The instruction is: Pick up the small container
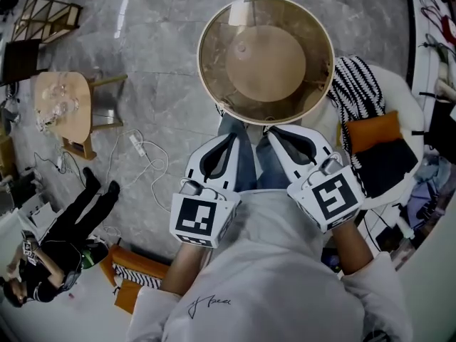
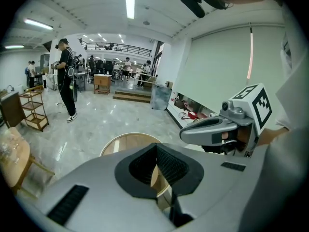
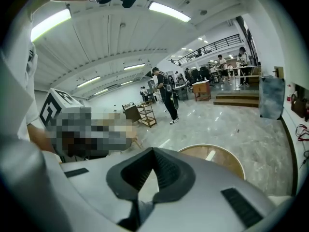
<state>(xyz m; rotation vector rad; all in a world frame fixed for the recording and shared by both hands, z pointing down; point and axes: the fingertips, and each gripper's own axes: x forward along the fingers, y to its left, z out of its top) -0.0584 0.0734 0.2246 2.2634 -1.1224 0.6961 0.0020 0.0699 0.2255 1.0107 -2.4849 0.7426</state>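
Both grippers are held close to the person's body, just short of a round glass-topped table [image 1: 214,30] with a wooden rim. My left gripper [image 1: 226,135] points at the table's near edge, its jaws closed together with nothing between them. My right gripper [image 1: 274,129] sits beside it, also shut and empty. In the left gripper view the jaw tips meet at the left gripper [image 2: 155,146], with the table [image 2: 120,143] beyond and the right gripper [image 2: 189,132] alongside. The right gripper view shows its right gripper [image 3: 153,151] closed before the table [image 3: 219,157]. I cannot make out a small container.
A chair with a striped cloth [image 1: 354,84] and an orange cushion [image 1: 372,130] stands right of the table. A small wooden table [image 1: 64,105] and a power strip with cables [image 1: 139,148] lie on the marble floor at left. A person in black [image 1: 71,223] stands lower left.
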